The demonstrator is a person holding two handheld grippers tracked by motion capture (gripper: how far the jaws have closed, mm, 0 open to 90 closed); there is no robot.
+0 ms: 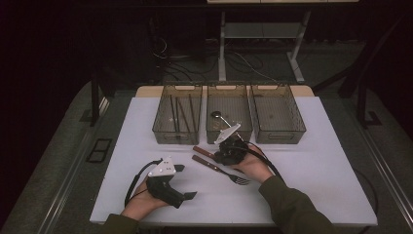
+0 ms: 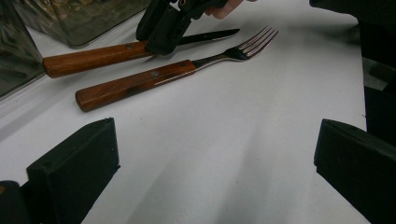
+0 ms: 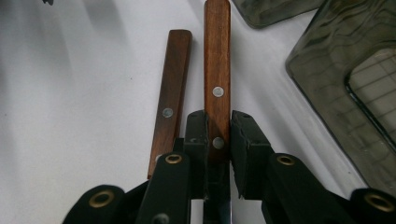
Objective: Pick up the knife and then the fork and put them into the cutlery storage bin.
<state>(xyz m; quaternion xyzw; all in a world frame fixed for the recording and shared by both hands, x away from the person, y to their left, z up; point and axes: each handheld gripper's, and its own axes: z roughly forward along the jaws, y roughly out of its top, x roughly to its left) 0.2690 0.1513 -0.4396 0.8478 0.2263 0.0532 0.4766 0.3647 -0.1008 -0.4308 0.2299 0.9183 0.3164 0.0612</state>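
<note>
Right gripper view: the knife (image 3: 217, 79) lies lengthwise on the white table (image 3: 70, 116), its wooden handle running straight up between the two black fingers (image 3: 196, 140) of the right gripper (image 3: 217, 140). The fingers stand narrow, one on each side of the handle near its lower rivet, close against the wood and pressing it; the steel blade shows below them, between the gripper's arms. Just beside the knife, to its left in this view, the fork (image 3: 170, 102) lies almost parallel, its wooden handle close to but apart from the knife's.

In the left gripper view the same grip shows from the side: the right gripper (image 2: 161, 35) comes down on the knife (image 2: 93, 58) where handle meets blade, with the fork (image 2: 140, 81) lying in front of it, tines pointing away. The left gripper's own fingers (image 2: 74, 172) stand wide apart with only bare table between them.

In the high view the knife (image 1: 203, 151) and fork (image 1: 219, 169) lie near the middle of the table (image 1: 316, 165), just in front of three clear bins (image 1: 229, 119) set side by side at the far edge. The left gripper (image 1: 187, 183) rests well to the left of the cutlery, holding nothing.
</note>
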